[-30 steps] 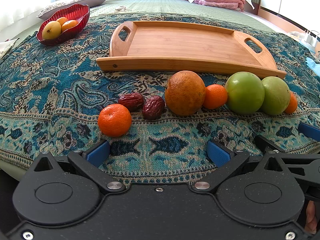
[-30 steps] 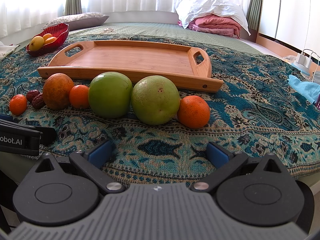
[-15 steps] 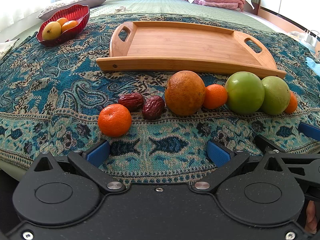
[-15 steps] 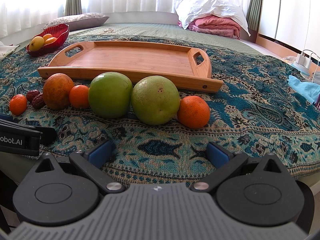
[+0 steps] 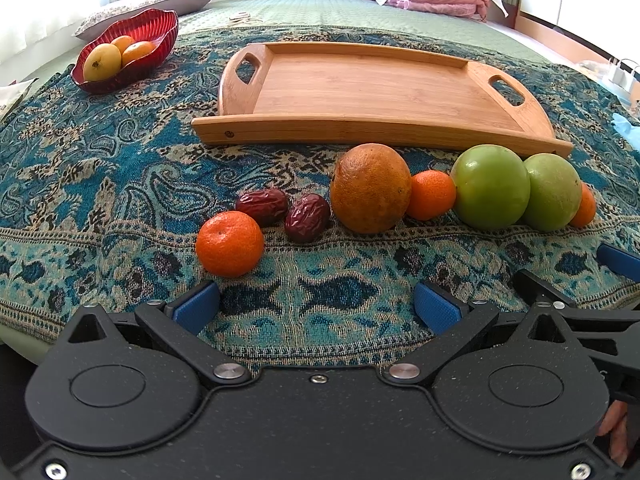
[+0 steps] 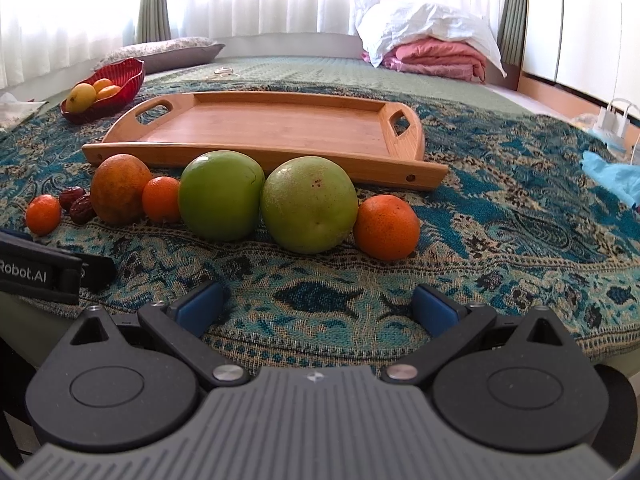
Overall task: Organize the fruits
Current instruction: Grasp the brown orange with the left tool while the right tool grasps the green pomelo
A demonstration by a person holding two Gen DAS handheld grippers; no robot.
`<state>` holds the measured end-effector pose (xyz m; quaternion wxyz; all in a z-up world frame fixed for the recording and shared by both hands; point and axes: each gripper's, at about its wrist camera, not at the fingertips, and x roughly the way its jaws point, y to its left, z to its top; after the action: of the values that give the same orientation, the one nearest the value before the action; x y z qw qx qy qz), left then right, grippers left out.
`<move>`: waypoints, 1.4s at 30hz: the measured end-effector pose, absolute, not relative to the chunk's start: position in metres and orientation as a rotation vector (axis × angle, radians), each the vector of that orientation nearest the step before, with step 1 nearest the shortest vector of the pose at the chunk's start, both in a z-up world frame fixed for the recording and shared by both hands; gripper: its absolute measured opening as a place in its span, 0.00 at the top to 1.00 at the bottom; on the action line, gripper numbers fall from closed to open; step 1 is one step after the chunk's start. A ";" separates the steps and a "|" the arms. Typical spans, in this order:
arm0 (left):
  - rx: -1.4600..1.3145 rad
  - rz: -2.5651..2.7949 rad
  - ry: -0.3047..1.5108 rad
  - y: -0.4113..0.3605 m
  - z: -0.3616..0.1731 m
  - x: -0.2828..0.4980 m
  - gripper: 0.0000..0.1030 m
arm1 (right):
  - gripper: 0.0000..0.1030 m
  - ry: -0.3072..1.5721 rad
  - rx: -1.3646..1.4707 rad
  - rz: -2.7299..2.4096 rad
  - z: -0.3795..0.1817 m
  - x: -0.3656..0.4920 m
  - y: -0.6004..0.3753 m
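A row of fruit lies on the patterned cloth in front of an empty wooden tray. From left: a small tangerine, two red dates, a big orange, a small tangerine, two green fruits and a tangerine. My left gripper is open and empty, just short of the left tangerine. My right gripper is open and empty, in front of the green fruits.
A red bowl with yellow and orange fruits stands at the back left. The cloth's front edge is right under both grippers. Folded pink bedding lies at the back. A blue cloth lies at the right.
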<state>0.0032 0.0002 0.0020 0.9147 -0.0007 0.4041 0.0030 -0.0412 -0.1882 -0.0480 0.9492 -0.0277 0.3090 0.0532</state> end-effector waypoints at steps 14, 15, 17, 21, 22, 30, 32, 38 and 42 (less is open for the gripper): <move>0.057 0.004 0.678 -0.004 0.015 -0.013 0.00 | 0.00 0.506 -0.096 0.057 -0.031 -0.050 -0.197; 0.066 0.009 0.661 -0.005 0.018 -0.014 0.00 | 0.00 0.495 -0.104 0.057 -0.030 -0.050 -0.198; 0.074 0.009 0.625 -0.007 0.025 -0.015 0.00 | 0.03 0.478 -0.115 0.066 -0.027 -0.049 -0.200; 0.055 -0.006 0.569 -0.009 0.037 -0.014 0.05 | 0.12 0.466 -0.149 0.063 -0.026 -0.044 -0.199; 0.047 -0.009 0.560 -0.009 0.038 -0.014 0.12 | 0.16 0.467 -0.151 0.055 -0.026 -0.043 -0.199; -0.001 -0.053 0.556 -0.012 0.043 -0.007 0.43 | 0.28 0.453 -0.182 0.114 -0.024 -0.039 -0.197; -0.015 -0.071 0.581 -0.013 0.039 -0.003 0.51 | 0.30 0.452 -0.220 0.135 -0.025 -0.038 -0.193; -0.050 -0.084 0.621 -0.010 0.030 0.002 0.55 | 0.30 0.450 -0.346 0.190 -0.028 -0.034 -0.183; -0.063 -0.099 0.643 -0.009 0.023 0.005 0.55 | 0.30 0.452 -0.385 0.224 -0.028 -0.029 -0.181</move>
<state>0.0050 -0.0085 0.0229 0.9471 -0.0308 0.3159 -0.0485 -0.0295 -0.1812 -0.0285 0.9501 -0.1893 0.2222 0.1099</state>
